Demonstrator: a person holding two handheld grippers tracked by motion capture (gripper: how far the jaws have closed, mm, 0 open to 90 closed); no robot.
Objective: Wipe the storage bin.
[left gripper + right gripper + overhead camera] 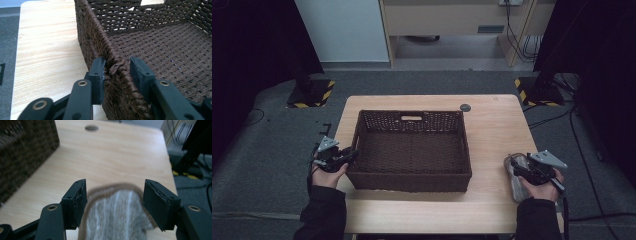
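Observation:
A dark brown woven basket (409,181) stands in the middle of the wooden table (492,130), with nothing in it. My left gripper (352,154) straddles the rim of its left wall (112,62). The outer pad (98,75) touches the weave, while the inner pad stands a little off it, so the jaws are open. At the table's right edge lies a grey fuzzy slipper-like piece with a brown border (513,184) (117,215). My right gripper (514,167) (115,195) is open around its tip, with gaps beside both pads.
A small dark round disc (465,107) (91,128) sits in the tabletop behind the basket's right corner. Bare wood lies between the basket (22,152) and the slipper. Black stands with striped bases (537,92) and cables are on the floor beyond.

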